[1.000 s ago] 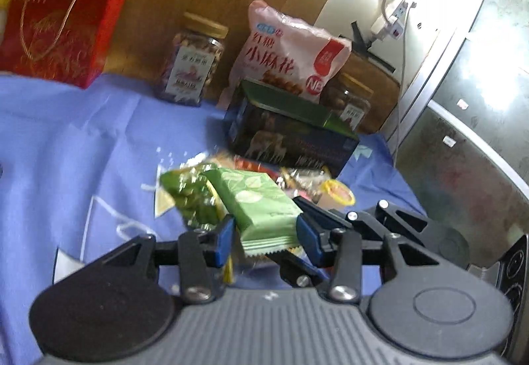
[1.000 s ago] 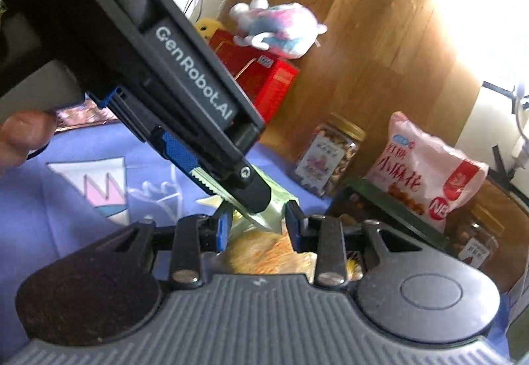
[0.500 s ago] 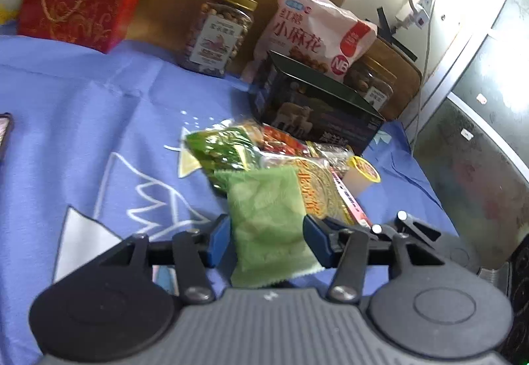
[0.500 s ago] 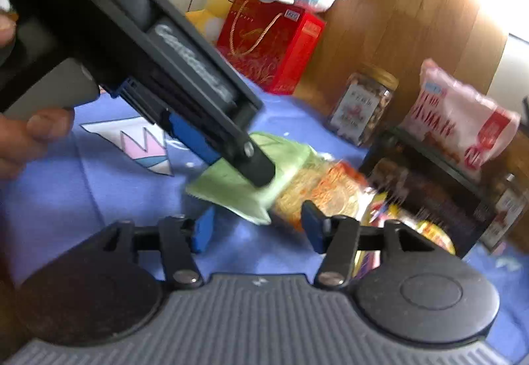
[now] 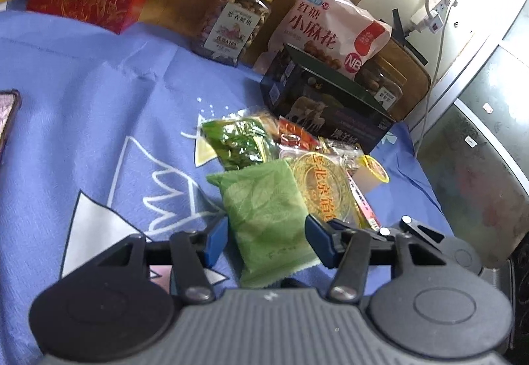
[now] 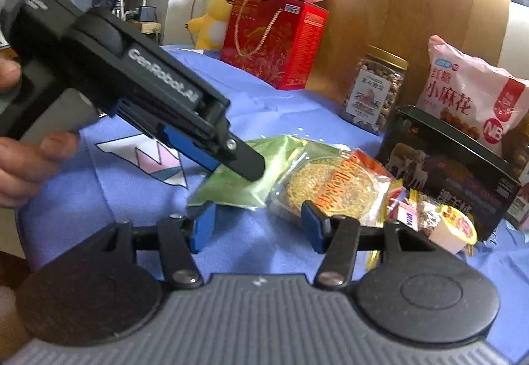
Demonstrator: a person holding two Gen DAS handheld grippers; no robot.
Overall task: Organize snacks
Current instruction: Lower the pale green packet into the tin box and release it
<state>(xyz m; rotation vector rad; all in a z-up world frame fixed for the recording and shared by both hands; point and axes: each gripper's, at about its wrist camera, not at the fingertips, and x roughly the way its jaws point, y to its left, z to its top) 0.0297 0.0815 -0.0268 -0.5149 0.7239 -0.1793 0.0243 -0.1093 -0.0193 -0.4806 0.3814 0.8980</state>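
left gripper point(image 5: 266, 242): jaws apart, green packet point(image 5: 267, 216) between, pads off it | right gripper point(image 6: 256, 226): jaws closing, nothing between | green packet: lower centre, on blue cloth point(image 5: 82, 120), beside gold packet point(image 5: 319, 189)

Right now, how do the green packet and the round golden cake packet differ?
The green packet is opaque with a leaf pattern; the golden cake packet is clear, showing a round cake. The green packet lies between the left gripper's jaws, nearest that camera; the cake packet lies just beyond, beside it. Both rest flat on the blue cloth.
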